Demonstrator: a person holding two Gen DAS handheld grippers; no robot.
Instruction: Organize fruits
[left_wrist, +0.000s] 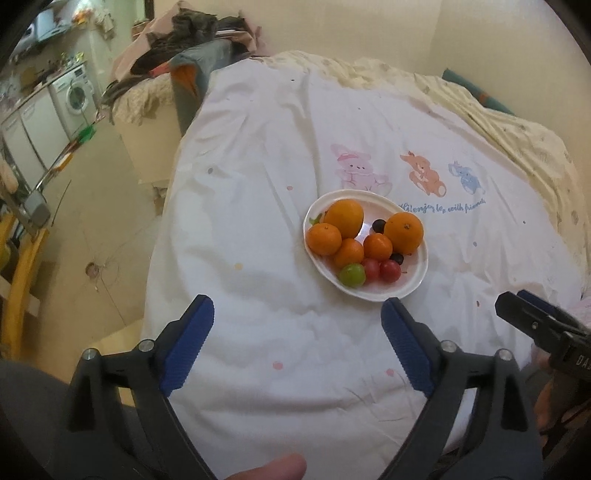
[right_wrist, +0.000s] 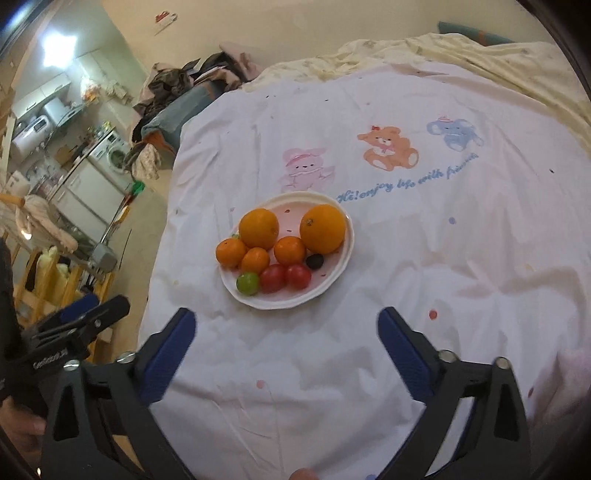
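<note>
Left wrist view takes in the bed (left_wrist: 258, 184) under a white sheet (left_wrist: 295, 332) printed with three cartoon animals (left_wrist: 406, 173), a cream quilt (left_wrist: 517, 129) bunched along its far edge and a heap of clothes (left_wrist: 184, 44) at its far left corner; past that, a kitchen with a washer (left_wrist: 75, 96). A white plate (left_wrist: 413, 284) sits mid-sheet with all the fruit on it: two big oranges (left_wrist: 403, 227), three small ones (left_wrist: 323, 239), two red tomatoes (left_wrist: 389, 270), a green one (left_wrist: 352, 275) and two dark grapes (left_wrist: 379, 225). Nothing lies between either tongs and the plate. The left tongs (left_wrist: 295, 328) hang spread wide over bare sheet, just short of the plate, holding nothing; the right tongs (right_wrist: 286, 332) are likewise spread wide, empty and touching nothing. Right wrist view alone reads the sheet's lettering cleanly and shows a ceiling lamp (right_wrist: 59, 50) and a yellow wooden frame (right_wrist: 40, 280) at left; it shows only one grape clearly. Each view catches the other tongs at its edge.
</note>
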